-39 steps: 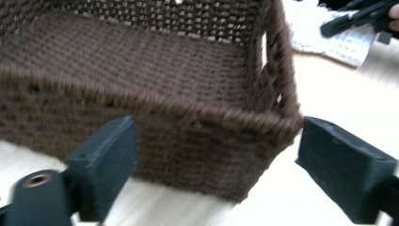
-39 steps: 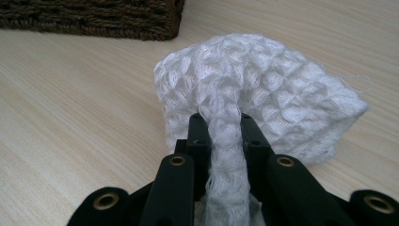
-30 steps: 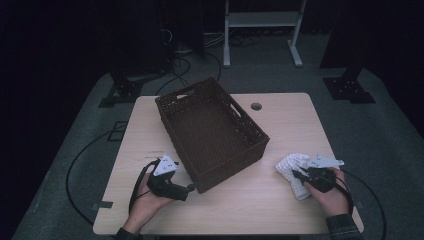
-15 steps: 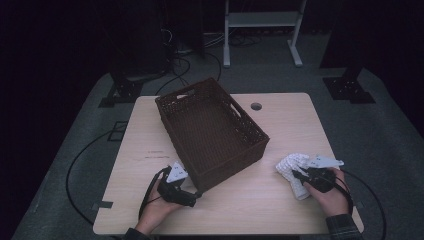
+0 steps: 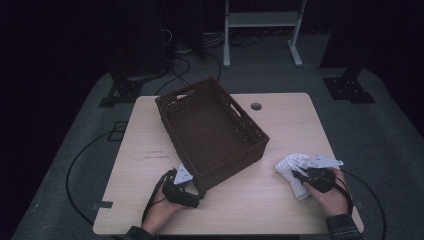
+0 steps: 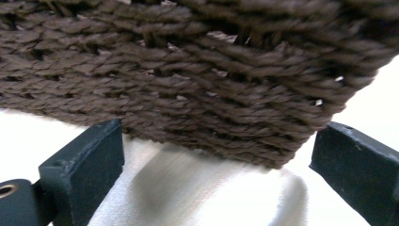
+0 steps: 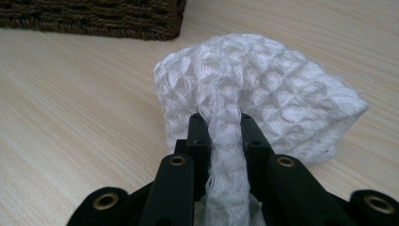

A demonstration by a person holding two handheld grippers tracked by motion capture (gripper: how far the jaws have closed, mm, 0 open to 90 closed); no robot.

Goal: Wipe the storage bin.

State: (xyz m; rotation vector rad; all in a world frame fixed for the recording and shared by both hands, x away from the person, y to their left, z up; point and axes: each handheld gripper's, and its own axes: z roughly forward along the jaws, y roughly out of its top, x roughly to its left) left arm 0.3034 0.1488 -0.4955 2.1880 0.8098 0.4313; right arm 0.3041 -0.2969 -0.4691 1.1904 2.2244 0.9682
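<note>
Dark lab or studio: lone light-wood table [image 5: 150,150] on grey floor mat [image 5: 85,150], black stand bases [image 5: 347,90], loose cables [image 5: 175,50], white frame legs [image 5: 262,30] behind.

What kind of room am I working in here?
Probably a lab or recording studio, not a home: a lone light wooden table stands on grey carpet among dark surroundings, with cables trailing on the floor and a white metal rack behind.
</note>
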